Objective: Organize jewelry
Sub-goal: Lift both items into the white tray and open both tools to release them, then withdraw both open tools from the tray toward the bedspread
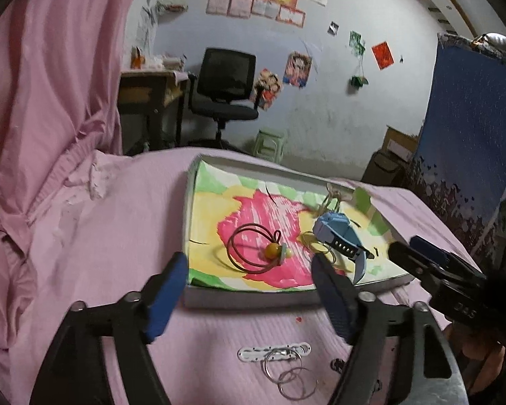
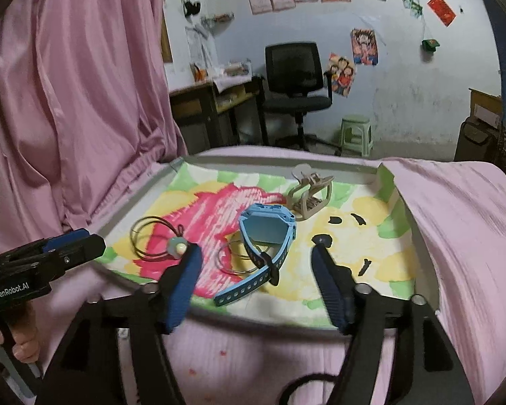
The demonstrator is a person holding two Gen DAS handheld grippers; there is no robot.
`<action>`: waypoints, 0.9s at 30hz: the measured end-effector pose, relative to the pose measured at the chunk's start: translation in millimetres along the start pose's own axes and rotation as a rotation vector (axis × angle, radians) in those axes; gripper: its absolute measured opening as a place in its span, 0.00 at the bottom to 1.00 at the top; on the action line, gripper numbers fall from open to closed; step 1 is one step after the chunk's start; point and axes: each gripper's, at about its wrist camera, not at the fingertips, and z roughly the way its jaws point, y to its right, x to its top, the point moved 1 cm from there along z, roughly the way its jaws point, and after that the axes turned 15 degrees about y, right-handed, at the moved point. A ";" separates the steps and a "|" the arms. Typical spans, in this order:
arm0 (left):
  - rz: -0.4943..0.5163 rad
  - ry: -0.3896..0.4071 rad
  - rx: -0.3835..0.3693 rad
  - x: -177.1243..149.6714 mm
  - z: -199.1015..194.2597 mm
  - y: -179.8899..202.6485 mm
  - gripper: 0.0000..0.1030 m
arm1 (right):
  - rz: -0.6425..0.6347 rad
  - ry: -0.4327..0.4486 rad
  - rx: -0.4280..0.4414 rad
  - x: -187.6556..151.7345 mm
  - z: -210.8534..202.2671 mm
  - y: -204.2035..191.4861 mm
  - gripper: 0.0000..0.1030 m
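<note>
Both grippers empty, fingers apart: left gripper [image 1: 249,270] and right gripper [image 2: 256,266] hover at the near edge of the shallow white tray with painted floral lining [image 2: 320,163] on the pink-sheeted bed [image 1: 118,219]. In the tray: light-blue plastic wristwatch [image 2: 268,227], brown elastic hair tie with amber bead [image 1: 253,248], thin wire rings [image 2: 234,260]. Judged stage: collection part done. Left view alone shows silver hoop rings [image 1: 288,371] and a white perforated strip [image 1: 275,351] outside, on the bed; the next move likely calls for a low, narrow pinch there. Right view alone shows the beige claw clip [image 2: 308,195] clearly.
</note>
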 end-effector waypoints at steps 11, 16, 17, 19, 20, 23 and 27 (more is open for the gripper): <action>0.061 0.155 0.062 0.2 -57.0 10.0 0.99 | 0.013 0.152 0.015 1.3 -65.6 -3.7 0.90; 0.086 0.161 0.055 -3.9 -75.0 12.0 0.99 | -0.006 0.178 0.023 -3.7 -85.7 -12.4 0.94; 0.090 0.163 0.055 -5.1 -79.0 11.8 0.99 | -0.010 0.180 0.026 -5.0 -89.6 -13.6 0.94; 0.094 0.164 0.053 -7.2 -86.0 10.9 0.99 | -0.014 0.182 0.030 -6.7 -96.1 -15.9 0.94; 0.094 0.163 0.051 -7.9 -88.4 10.1 0.99 | -0.018 0.181 0.031 -7.9 -99.3 -17.0 0.94; 0.099 0.158 0.051 -10.8 -94.2 9.1 0.99 | -0.034 0.179 0.039 -13.1 -108.3 -20.2 0.94; 0.102 0.142 0.047 -15.5 -98.5 8.4 0.99 | -0.062 0.172 0.048 -19.8 -116.1 -25.8 0.94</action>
